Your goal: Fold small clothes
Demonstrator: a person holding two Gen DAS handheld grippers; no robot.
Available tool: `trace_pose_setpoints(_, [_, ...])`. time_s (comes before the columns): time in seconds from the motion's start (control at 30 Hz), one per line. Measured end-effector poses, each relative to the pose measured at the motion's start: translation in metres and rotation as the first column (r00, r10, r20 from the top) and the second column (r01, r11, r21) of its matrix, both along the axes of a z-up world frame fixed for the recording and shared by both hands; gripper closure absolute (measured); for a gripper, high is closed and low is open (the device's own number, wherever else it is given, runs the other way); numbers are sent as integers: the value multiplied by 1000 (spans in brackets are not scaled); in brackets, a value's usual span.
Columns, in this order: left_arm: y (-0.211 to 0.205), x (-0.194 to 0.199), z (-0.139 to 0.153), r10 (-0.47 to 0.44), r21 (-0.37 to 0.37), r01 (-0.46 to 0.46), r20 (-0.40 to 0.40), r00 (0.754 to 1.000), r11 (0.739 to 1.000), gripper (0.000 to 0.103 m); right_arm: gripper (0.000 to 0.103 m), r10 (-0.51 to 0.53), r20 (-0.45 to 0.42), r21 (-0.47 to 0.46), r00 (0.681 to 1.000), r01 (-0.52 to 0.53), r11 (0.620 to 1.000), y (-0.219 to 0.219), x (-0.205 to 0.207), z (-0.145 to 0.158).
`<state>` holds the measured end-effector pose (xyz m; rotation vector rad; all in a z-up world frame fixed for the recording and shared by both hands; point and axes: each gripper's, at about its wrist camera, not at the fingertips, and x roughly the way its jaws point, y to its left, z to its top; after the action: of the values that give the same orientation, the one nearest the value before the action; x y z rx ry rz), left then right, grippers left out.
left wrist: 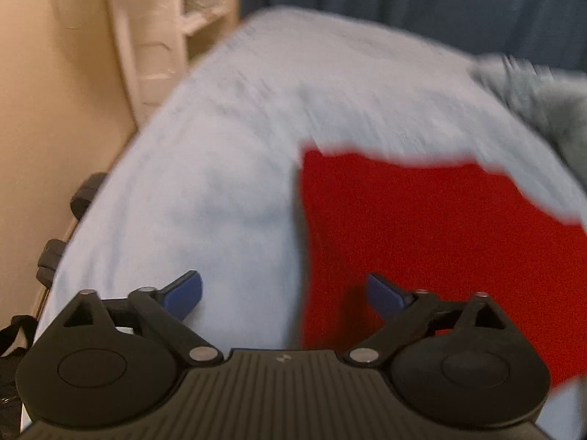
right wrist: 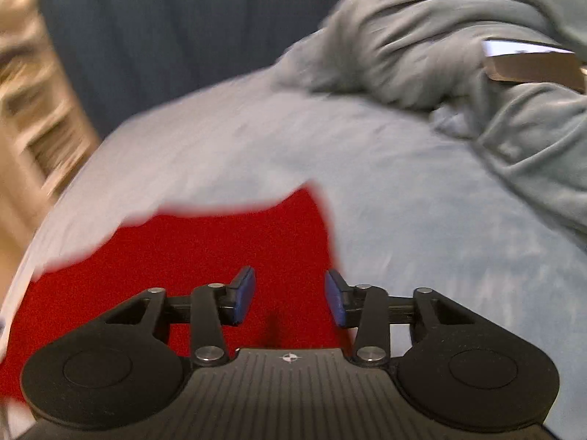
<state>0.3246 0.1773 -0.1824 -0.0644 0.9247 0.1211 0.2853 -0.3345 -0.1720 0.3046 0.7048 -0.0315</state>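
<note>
A red garment (left wrist: 422, 242) lies flat on a light blue bed sheet (left wrist: 227, 154). In the left wrist view its left edge runs between my fingers. My left gripper (left wrist: 284, 295) is wide open and empty, straddling that edge just above the cloth. In the right wrist view the red garment (right wrist: 220, 253) fills the lower left and its right edge lies under my right gripper (right wrist: 290, 299), which is open and empty, close over the cloth. Both views are motion-blurred.
A rumpled grey-green blanket (right wrist: 477, 73) is piled at the far right of the bed, with a book-like object (right wrist: 532, 62) on it. A dark blue curtain (right wrist: 165, 36) hangs behind. A beige shelf unit (left wrist: 165, 29) stands left of the bed.
</note>
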Motion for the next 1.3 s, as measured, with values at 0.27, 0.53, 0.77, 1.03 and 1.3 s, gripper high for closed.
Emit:
trace_pose_setpoints(0.27, [10, -44, 5, 55, 95, -48, -71, 996, 994, 0, 80, -145, -178, -22, 973, 143, 989, -13, -38, -10])
trace_pose_setpoints(0.53, [-37, -149, 103, 71, 71, -71, -2, 997, 995, 0, 34, 15, -6, -65, 1000, -15, 998, 42, -136, 94])
trace_pose_setpoints(0.77, [-91, -238, 124, -12, 51, 9, 57, 998, 999, 0, 26, 47, 73, -140, 996, -37, 989, 102, -230, 129])
trace_pose_setpoints(1.03, [-105, -284, 126, -54, 27, 52, 74, 996, 998, 0, 26, 107, 55, -70, 993, -103, 992, 127, -288, 142])
trace_pose_setpoints(1.3, [-99, -291, 132, -36, -5, 37, 81, 996, 999, 0, 26, 78, 66, -67, 995, -73, 995, 123, -297, 148])
